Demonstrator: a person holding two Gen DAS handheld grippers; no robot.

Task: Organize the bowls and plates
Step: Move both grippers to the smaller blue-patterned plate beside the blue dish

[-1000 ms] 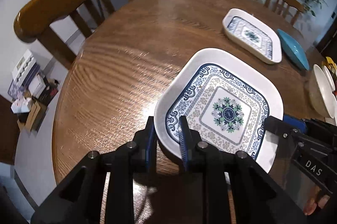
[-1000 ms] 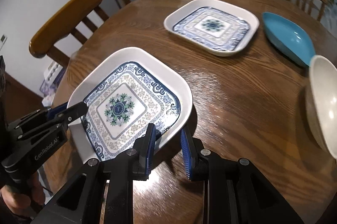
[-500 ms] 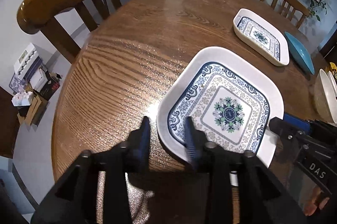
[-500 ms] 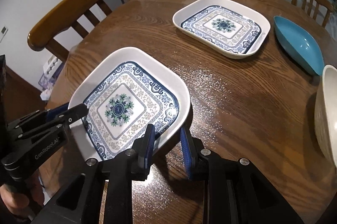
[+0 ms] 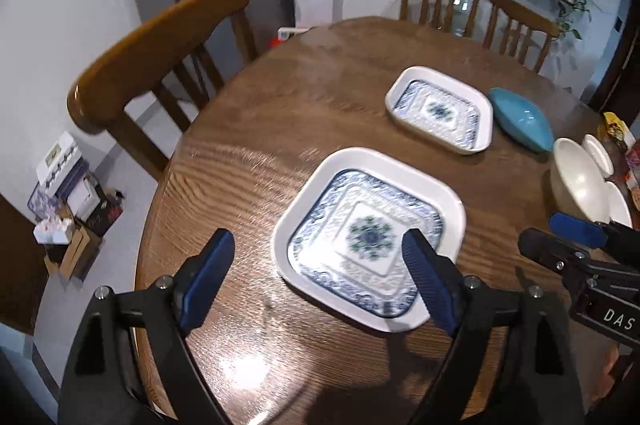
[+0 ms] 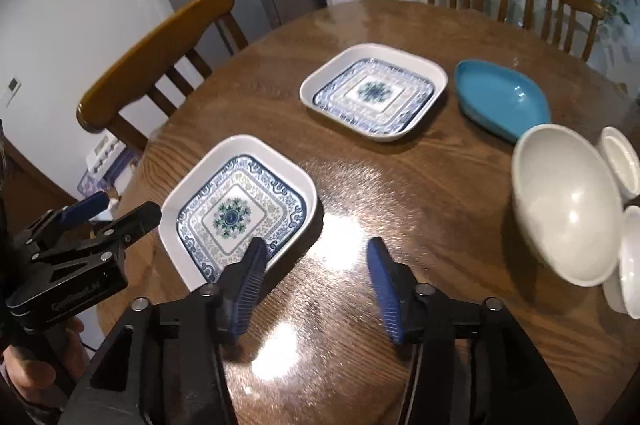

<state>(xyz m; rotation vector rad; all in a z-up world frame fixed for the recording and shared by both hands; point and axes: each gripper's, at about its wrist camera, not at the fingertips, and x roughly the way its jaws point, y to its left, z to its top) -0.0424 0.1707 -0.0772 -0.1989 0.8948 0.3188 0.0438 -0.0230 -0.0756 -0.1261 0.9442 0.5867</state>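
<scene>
Jaws wide apart on left gripper and right gripper, both empty above near patterned plate

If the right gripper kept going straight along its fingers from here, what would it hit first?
Most likely bare table top: the open right gripper aims between the near patterned square plate and the large white bowl. Farther along lies the second patterned plate, though depth is unclear.
</scene>
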